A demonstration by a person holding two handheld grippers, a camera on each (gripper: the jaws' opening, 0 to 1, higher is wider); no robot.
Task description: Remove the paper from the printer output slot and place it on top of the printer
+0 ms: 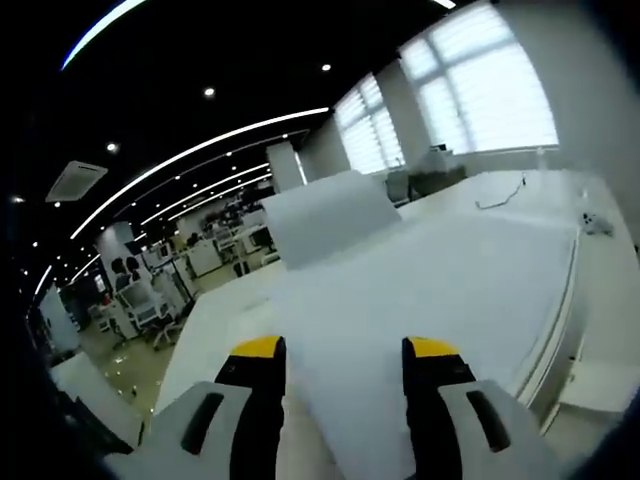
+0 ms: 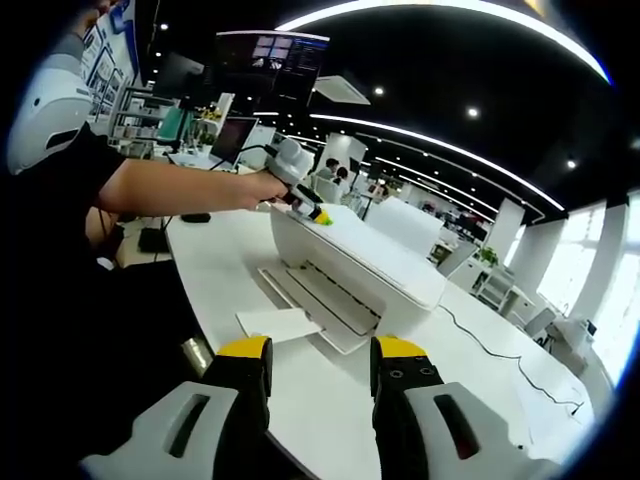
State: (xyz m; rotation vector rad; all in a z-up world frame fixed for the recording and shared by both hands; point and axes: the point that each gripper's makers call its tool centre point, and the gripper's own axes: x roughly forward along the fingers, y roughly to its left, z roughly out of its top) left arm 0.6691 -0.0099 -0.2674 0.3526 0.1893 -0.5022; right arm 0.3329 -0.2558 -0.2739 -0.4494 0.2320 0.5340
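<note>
Lying in the lower middle of the right gripper view, a sheet of paper (image 2: 281, 323) is seen at the front of the white printer (image 2: 380, 265), on the extended output tray (image 2: 330, 305); part of it rests past the tray's near end on the white tabletop (image 2: 300, 400). A cable (image 2: 490, 350) is trailed across the tabletop to the right of the printer. At the upper left of that view a person's arm (image 2: 170, 187) is stretched out, and the left gripper (image 2: 318, 215) is held at the top of the printer near its left end — whether it touches the lid cannot be told.

In the left gripper view, the printer's flat white top (image 1: 440, 280) is spread across the middle of the frame, with the raised rear paper support (image 1: 325, 215) standing at its far end. The left fingers (image 1: 258, 360) are shown apart at the bottom, with nothing between them. The right gripper (image 2: 310, 360) is held well short of the paper, its fingers (image 2: 243, 362) likewise apart and empty. Windows (image 1: 480, 80) are seen at the upper right — office desks and chairs at the left.
</note>
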